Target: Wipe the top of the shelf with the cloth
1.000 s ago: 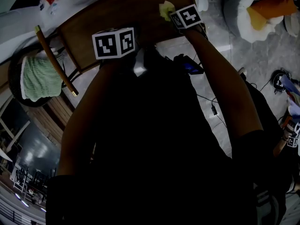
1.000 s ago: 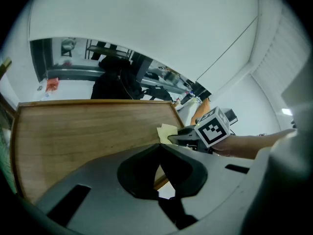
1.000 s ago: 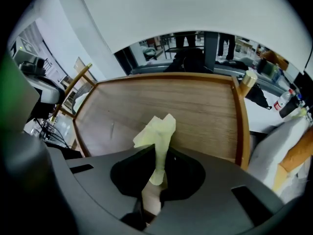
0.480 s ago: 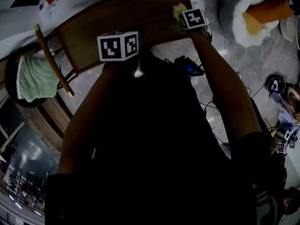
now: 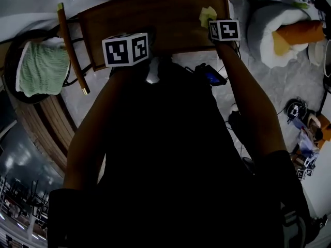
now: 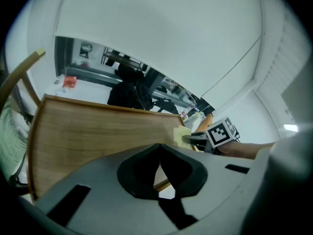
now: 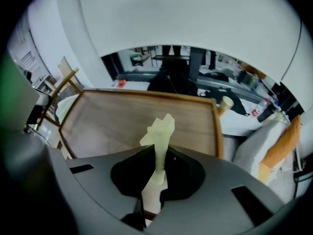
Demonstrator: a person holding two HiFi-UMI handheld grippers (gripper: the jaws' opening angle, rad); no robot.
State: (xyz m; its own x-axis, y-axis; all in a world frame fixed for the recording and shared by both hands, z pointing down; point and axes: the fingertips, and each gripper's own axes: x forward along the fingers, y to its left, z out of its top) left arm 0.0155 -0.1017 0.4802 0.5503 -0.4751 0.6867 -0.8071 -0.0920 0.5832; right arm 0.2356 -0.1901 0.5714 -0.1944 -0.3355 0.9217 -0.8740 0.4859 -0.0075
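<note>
Soft, limp yellow cloth (image 7: 160,130), pinched by a bunched fold in the right hand-held gripper (image 7: 159,155), seems to rest on the wooden shelf top (image 7: 117,126) near its right end; the left hand-held gripper (image 6: 159,161) is closed and empty.

You've got two grippers: left gripper (image 6: 159,159), right gripper (image 7: 159,166). One yellow cloth (image 7: 159,131), one wooden shelf (image 5: 150,14), one green towel (image 5: 41,68) far left.
</note>
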